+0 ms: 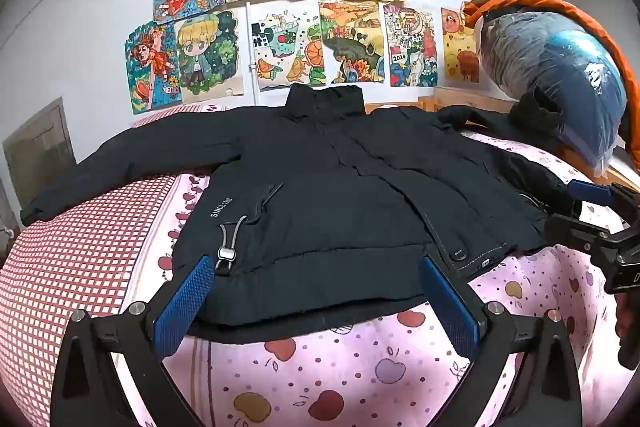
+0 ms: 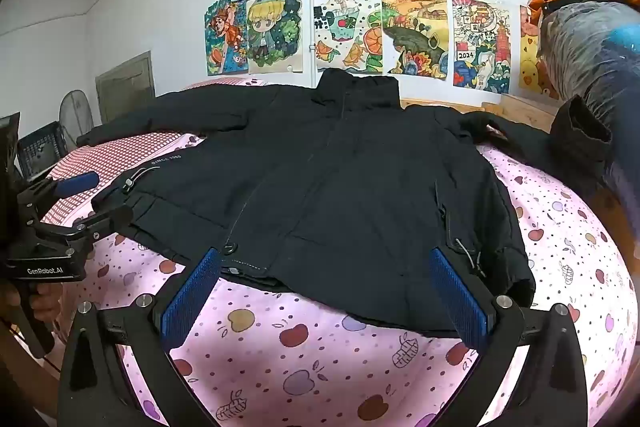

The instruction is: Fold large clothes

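Observation:
A large black padded jacket lies flat, front up, on the bed, sleeves spread to both sides and collar toward the wall; it also shows in the right wrist view. My left gripper is open, its blue pads on either side of the jacket's hem on the left half. My right gripper is open over the hem on the right half, holding nothing. The right gripper shows at the right edge of the left wrist view, and the left gripper shows at the left edge of the right wrist view.
The bed has a pink fruit-print sheet and a red checked cover on the left. A plastic-wrapped blue bundle with orange fabric sits at the right by the jacket's sleeve. Drawings cover the wall behind. A fan stands far left.

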### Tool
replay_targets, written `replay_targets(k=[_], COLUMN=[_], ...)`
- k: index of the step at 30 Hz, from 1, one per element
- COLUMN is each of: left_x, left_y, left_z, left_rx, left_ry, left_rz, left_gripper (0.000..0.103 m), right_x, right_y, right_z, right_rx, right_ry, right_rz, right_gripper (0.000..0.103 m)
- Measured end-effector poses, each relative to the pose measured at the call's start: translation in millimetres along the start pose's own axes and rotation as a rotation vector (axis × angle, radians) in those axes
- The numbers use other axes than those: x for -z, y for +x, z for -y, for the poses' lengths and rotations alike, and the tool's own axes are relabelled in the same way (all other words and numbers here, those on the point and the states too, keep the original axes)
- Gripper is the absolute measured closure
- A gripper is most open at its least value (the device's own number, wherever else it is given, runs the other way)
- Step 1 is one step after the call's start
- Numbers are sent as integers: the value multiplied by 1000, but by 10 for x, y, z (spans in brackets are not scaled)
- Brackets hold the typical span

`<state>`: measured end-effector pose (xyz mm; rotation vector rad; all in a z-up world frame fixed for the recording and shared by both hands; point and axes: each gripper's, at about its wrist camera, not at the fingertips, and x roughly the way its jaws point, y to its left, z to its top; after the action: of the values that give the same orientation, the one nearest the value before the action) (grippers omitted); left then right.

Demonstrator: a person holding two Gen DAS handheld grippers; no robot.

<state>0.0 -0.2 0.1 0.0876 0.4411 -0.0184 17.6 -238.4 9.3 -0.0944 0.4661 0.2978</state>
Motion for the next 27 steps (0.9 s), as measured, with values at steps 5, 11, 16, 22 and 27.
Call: replay_targets(k=[5, 11, 16, 22, 27], left_x=[1, 1, 1, 1, 1], left_y=[-2, -1, -1, -1, -3], left_z=[1, 1, 1, 1, 1], left_rx=[-4, -7, -5, -6, -7], left_ry=[4, 5, 6, 8, 6], left_rz=[2, 1, 0, 0, 0], left_gripper=[0, 0, 0, 0, 0], right_x=[5, 10, 26, 39, 28], right_y=[-16, 7, 31, 26, 43], right_z=[5, 52, 98, 82, 98], right_rx=[2, 8, 15, 17, 17], right_ry=[1, 13, 19, 23, 24], right_rz=[-2, -7, -5, -8, -9], right_gripper=[1, 1, 1, 1, 1])
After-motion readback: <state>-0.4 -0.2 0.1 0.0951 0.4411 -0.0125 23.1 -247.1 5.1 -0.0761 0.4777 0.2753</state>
